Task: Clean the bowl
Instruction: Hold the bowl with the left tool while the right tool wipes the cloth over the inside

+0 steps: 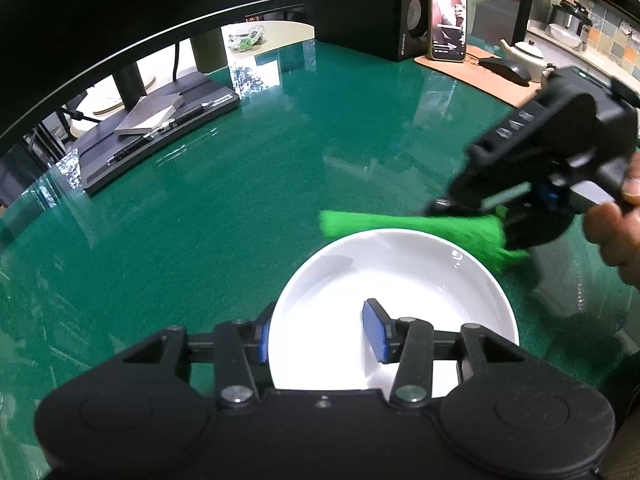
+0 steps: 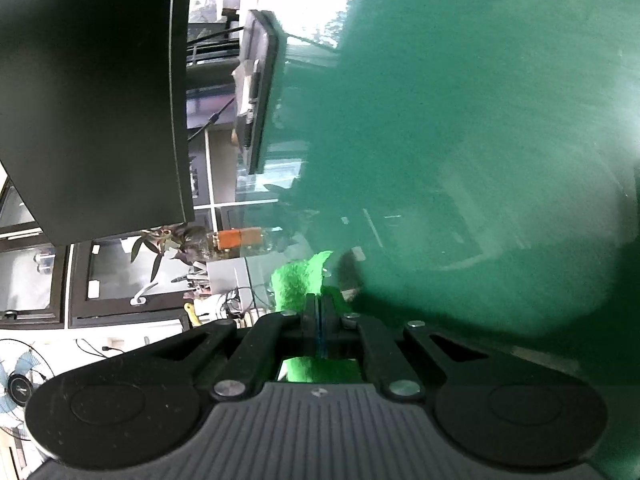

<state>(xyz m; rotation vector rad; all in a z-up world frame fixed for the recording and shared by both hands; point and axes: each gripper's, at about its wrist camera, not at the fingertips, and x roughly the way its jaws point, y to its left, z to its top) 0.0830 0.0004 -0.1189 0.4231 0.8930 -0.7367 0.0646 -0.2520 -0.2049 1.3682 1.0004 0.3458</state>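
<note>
- My left gripper (image 1: 320,334) straddles the near rim of the bowl (image 1: 420,276): one finger outside on the left, the other inside.
- The bowl sits on the table (image 1: 240,200), near its front.
- My right gripper (image 1: 496,216) reaches in from the right, just beyond the bowl's far rim, with the cloth (image 1: 400,226) between its fingers.
- The cloth stretches leftward along the far rim.
- Behind, at the left, stands a monitor (image 1: 120,12); at the back right, a phone (image 1: 448,20) leans against a speaker (image 1: 412,8).
</note>
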